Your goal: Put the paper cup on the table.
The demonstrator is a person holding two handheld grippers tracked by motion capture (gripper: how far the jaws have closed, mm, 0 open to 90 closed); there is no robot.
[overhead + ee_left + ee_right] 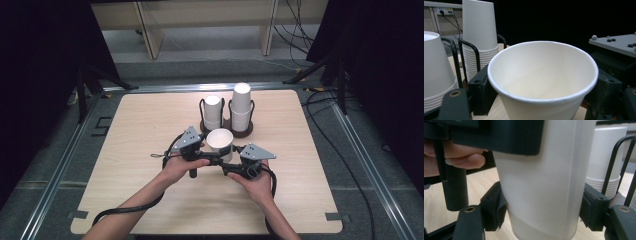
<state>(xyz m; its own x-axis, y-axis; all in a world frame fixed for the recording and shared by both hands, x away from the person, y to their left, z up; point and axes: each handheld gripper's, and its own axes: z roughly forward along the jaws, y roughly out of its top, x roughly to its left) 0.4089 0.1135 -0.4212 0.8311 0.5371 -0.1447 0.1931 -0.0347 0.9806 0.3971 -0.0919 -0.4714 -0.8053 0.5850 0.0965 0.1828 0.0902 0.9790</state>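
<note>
Between the fingers of both grippers, just above the surface, a single white paper cup (pixel 220 142) stands upright with its mouth open to the top. The left gripper (pixel 212 159) closes its fingers (pixel 480 87) on the cup wall just under the rim, and the right gripper (pixel 231 161) clamps its fingers (pixel 494 210) lower down, near the base. The step in hand looks like separating or handing over one cup; the next move probably calls for one gripper to ease off while the other keeps a gentle hold, since the thin wall would crush easily. Just beyond the fingers, two black wire holders (pixel 226 120) carry stacks of upside-down cups, a shorter stack (pixel 212 112) and a taller stack (pixel 241 106). The pale wooden surface (pixel 150 190) is otherwise bare. Farther off lie grey floor, trailing cables (pixel 350 165), dark curtains at both sides and pale wooden furniture (pixel 200 20).
</note>
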